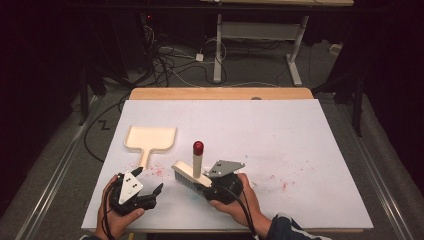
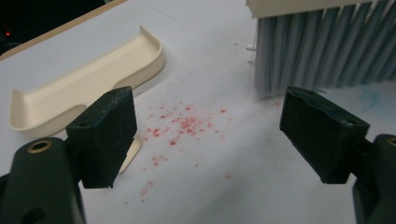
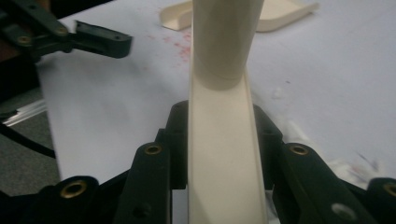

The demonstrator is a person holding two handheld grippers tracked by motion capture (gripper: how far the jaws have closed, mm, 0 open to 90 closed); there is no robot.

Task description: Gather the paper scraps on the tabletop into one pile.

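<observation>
A cream dustpan point(image 1: 150, 138) lies flat on the white table cover, left of centre, its handle pointing toward me. My right gripper point(image 1: 207, 183) is shut on the cream back of a hand brush point(image 1: 189, 175). The bristles rest on the table and the red-tipped handle point(image 1: 198, 152) stands upright. In the right gripper view both jaws clamp the brush back point(image 3: 224, 158) under the handle point(image 3: 226, 37). My left gripper point(image 1: 148, 181) is open by the dustpan handle. Between its pads point(image 2: 109, 135) lie red crumbs point(image 2: 182, 126), with the dustpan point(image 2: 88, 84) and brush bristles point(image 2: 322, 51) beyond.
More red crumbs point(image 1: 285, 184) are scattered on the cover right of the brush. The white cover point(image 1: 300, 135) ends at a wooden table strip point(image 1: 220, 93) at the back. Cables and a desk frame point(image 1: 218, 50) stand on the dark floor beyond.
</observation>
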